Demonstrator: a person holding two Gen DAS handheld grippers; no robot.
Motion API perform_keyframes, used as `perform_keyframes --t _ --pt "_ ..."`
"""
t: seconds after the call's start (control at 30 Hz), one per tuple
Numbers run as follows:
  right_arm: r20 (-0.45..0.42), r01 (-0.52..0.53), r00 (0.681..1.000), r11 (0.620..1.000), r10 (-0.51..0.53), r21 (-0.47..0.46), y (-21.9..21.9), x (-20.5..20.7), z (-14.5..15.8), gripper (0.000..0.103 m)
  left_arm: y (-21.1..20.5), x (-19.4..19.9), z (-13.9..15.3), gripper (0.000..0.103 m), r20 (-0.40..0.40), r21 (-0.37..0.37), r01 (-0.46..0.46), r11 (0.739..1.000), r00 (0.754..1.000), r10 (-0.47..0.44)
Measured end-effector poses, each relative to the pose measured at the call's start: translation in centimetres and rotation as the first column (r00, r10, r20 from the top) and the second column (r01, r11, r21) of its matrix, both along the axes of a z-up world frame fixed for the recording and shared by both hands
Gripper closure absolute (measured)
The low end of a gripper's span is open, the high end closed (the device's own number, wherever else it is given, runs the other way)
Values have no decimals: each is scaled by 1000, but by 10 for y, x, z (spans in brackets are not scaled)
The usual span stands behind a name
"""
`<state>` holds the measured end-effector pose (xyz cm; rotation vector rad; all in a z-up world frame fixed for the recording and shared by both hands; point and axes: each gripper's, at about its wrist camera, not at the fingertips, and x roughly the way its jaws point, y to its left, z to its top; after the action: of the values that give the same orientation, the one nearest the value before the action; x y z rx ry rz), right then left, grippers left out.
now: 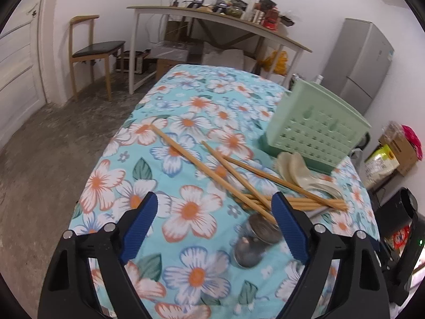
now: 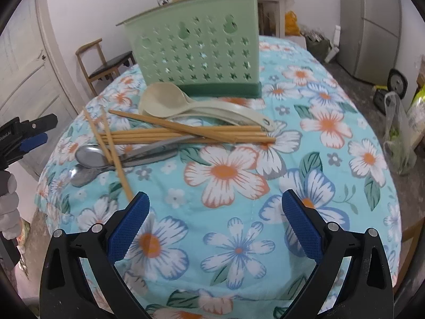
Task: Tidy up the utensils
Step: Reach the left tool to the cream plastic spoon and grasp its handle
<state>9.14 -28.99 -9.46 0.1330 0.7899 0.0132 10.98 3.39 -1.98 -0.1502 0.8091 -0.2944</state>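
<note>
A green perforated utensil holder stands on the floral tablecloth; it also shows in the left wrist view. In front of it lie cream plastic spoons, several wooden chopsticks and metal spoons, piled together. In the left wrist view the chopsticks, cream spoons and metal spoons lie just ahead. My left gripper is open and empty, beside the metal spoons. My right gripper is open and empty, short of the pile. The left gripper also shows at the right view's left edge.
The table drops off on all sides. A wooden chair and a cluttered side table stand behind. A grey fridge stands at the right. Bags and boxes sit on the floor.
</note>
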Motion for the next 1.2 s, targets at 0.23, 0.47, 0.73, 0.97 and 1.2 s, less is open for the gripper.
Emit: perform_keyframes --t 0.23,0.47,0.73,0.97,1.2 --pt "57 -19 998 1000 19 1 5 -8 12 8 -8 -7 8 22 35 -1 50 999 998 -50" --pt "99 -34 994 999 34 -2 3 -15 18 8 -38 -2 24 28 102 9 142 990 985 -142" --pt "121 -34 992 999 32 12 -5 -14 18 8 -79 26 26 48 103 34 271 962 956 -273" --pt "117 -33 993 999 29 32 -10 -7 14 8 -115 44 16 63 53 112 370 922 925 -377" --pt "108 -41 994 998 37 38 -10 -2 10 8 -139 59 -7 71 -23 160 417 895 908 -419"
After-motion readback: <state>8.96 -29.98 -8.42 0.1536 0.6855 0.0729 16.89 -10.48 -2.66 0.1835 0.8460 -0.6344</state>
